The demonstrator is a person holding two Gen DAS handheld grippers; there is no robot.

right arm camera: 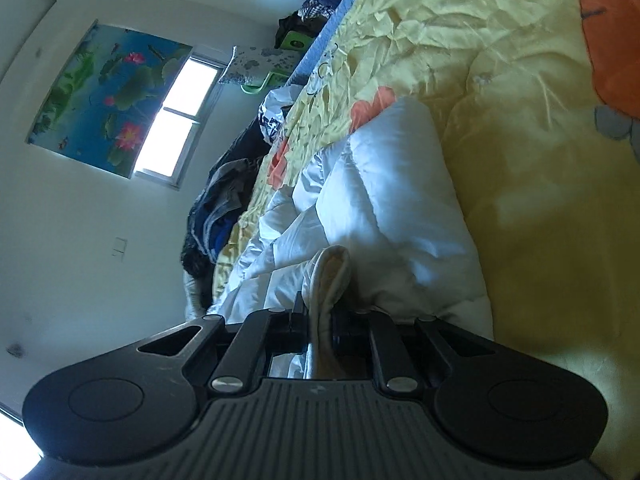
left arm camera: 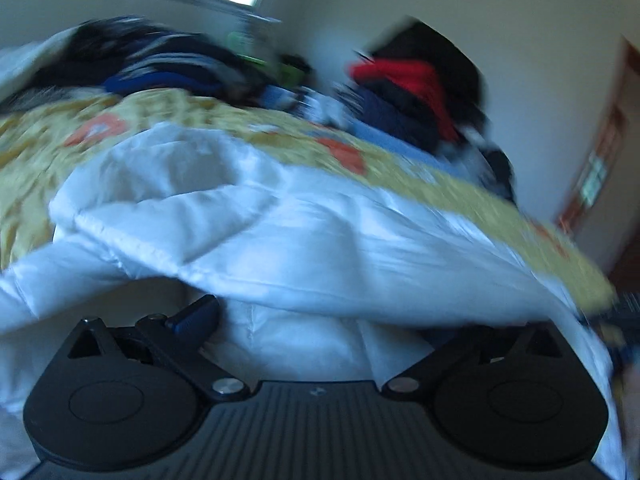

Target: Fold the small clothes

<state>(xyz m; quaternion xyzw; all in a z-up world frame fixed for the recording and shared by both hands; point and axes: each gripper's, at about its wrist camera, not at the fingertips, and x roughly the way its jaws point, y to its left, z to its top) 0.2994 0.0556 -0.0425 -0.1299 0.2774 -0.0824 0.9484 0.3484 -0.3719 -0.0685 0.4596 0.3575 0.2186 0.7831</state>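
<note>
While the right wrist view is rolled hard onto its side, it shows the right gripper [right arm camera: 320, 320] with its black jaws drawn close together, pinching a cream-edged fold of the white quilted padded garment [right arm camera: 384, 200]. The pinched loop of fabric stands up just beyond the fingertips, and the bulk of the garment lies crumpled on the pale yellow bedspread printed with orange flowers [right arm camera: 540, 160].

In the blurred left wrist view the same garment [left arm camera: 260, 216] drapes over the front of the left gripper [left arm camera: 316, 320]. Its left finger [left arm camera: 194, 316] pokes out from under the cloth and the linkage arms are splayed wide, so the jaws look spread, though the other fingertip is covered and no pinch can be seen.

Beyond the bedspread lie a heap of dark blue and black clothes [left arm camera: 160, 68] and a red and black pile [left arm camera: 416, 84].

A lotus-pond poster in blue, green and pink [right arm camera: 108, 96] hangs beside a bright window [right arm camera: 176, 116]. A white bag with dark lettering [right arm camera: 272, 116] sits at the bed's edge; the letters are too small to read. No brand or label is legible anywhere.
</note>
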